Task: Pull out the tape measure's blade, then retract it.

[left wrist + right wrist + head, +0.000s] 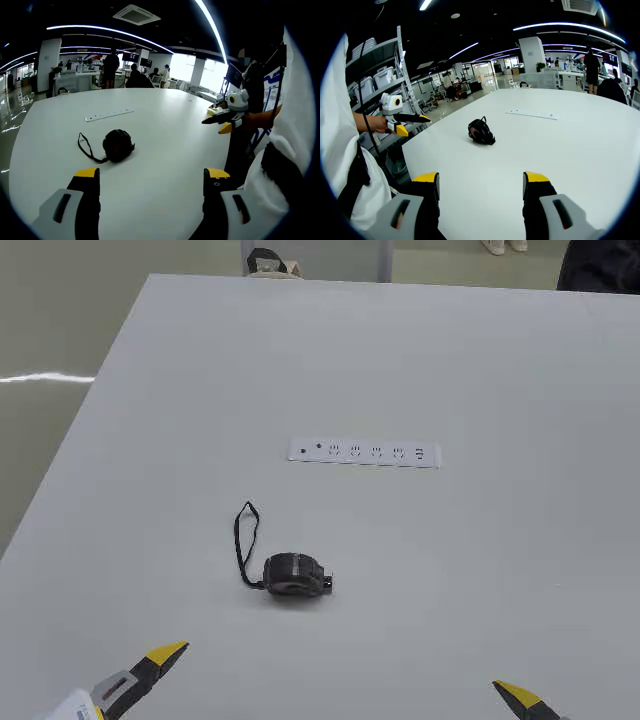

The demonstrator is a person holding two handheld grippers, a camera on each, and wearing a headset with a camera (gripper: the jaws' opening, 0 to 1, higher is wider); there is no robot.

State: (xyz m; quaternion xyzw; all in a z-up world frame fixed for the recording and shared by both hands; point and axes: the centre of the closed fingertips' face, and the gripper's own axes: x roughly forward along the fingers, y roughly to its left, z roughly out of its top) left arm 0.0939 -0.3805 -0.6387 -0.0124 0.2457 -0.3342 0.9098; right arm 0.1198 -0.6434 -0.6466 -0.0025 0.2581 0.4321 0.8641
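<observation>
Black and small: tape measure lying on its side on the near-middle of the white table, thin wrist strap looped away toward the far left. Blade fully inside, by the look of it, and nothing gripped yet. Toward the near edge, to left and right: left gripper and right gripper, both with yellow-tipped jaws spread wide and empty, both well apart from the tape measure.

Probably best done two-handed. Pin the body with one gripper, closing across its flat sides and not over the strap. Look for the hook end, seemingly the small nub on the right side in the head view, though too small to be sure. Pinch that with the other gripper, square and firm, then draw straight out, low and level along the table, to avoid kinking. For the return, ease back with the hook held rather than letting go and risking a whip. Beware sliding: smooth top, light body.

Also on the matte top: a white power strip farther off, well apart from the tape measure. Beyond, glossy pale floor, an open office under long ceiling light strips, desks and standing people in the distance, shelving with boxes in the right gripper view.
</observation>
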